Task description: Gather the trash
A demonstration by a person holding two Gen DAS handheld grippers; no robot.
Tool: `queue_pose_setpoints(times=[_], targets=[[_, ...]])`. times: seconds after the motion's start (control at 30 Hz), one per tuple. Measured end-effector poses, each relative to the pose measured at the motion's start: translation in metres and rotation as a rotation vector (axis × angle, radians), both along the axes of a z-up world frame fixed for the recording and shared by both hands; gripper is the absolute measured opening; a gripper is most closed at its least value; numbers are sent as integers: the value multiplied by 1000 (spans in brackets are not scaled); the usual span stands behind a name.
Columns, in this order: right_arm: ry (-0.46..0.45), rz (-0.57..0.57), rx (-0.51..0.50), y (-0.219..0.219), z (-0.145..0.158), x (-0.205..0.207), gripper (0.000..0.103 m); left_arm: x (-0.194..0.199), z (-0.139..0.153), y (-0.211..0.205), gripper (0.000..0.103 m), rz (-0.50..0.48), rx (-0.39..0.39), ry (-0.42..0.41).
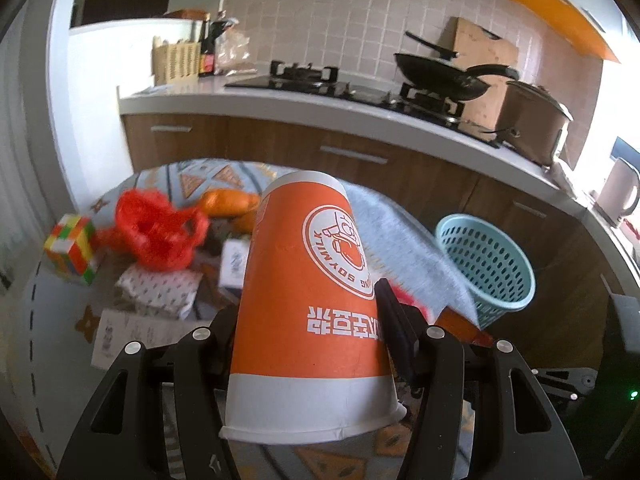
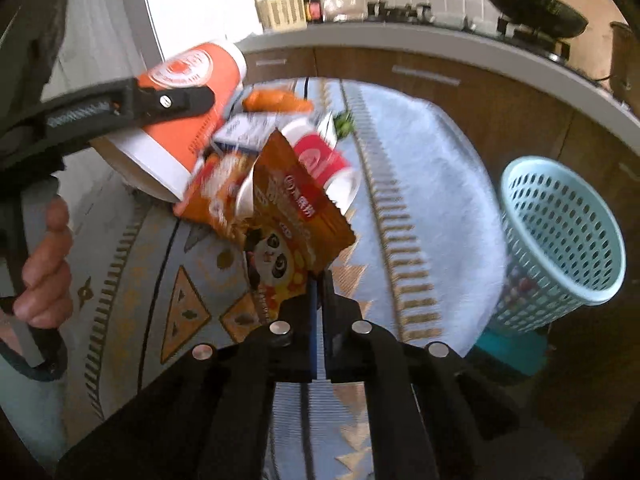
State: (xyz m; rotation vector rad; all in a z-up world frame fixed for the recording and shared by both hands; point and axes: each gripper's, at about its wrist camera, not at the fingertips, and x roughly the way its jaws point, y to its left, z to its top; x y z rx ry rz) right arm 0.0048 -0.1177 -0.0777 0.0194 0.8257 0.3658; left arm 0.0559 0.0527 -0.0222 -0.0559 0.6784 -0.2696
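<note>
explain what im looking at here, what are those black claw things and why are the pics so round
Each black claw is a hand-held gripper that a person squeezes; a fisheye camera on each one looks along its fingers, hence the round pictures. The left hand-held gripper grips an orange paper cup. The right hand-held gripper is shut on a panda snack wrapper. Below lies a patterned cloth with a red plastic bag, a colour cube and other litter. The blue basket stands beside it.

This is a home kitchen: a black gas stove (image 1: 344, 88) sits on a white counter (image 1: 208, 94), with a black pan (image 1: 444, 74) on top of the stove, tiled wall (image 1: 340, 20) behind it, and brown wooden cupboards (image 1: 280, 152) under it.
</note>
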Motion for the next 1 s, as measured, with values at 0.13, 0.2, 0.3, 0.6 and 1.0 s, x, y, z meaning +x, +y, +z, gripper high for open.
queue_pose_setpoints(times=[0.13,0.2,0.3,0.6,1.0], targets=[[-64,-17,25,-18,18,-2,0,4,12,-18,55,-27,0,-27],[-99,-38,29,-28,28,-3,0,6,14,-26,55,-37,-2,-32],[-145,-75,40,-45,43,-7,0,12,21,-40,55,-59,-5,-41],[-102,-69,80,-77,34,21,0,30,28,-82,55,-123,-7,-52],[40,30,223,-77,4,48,24,27,18,-71,55,-110,1,-39]])
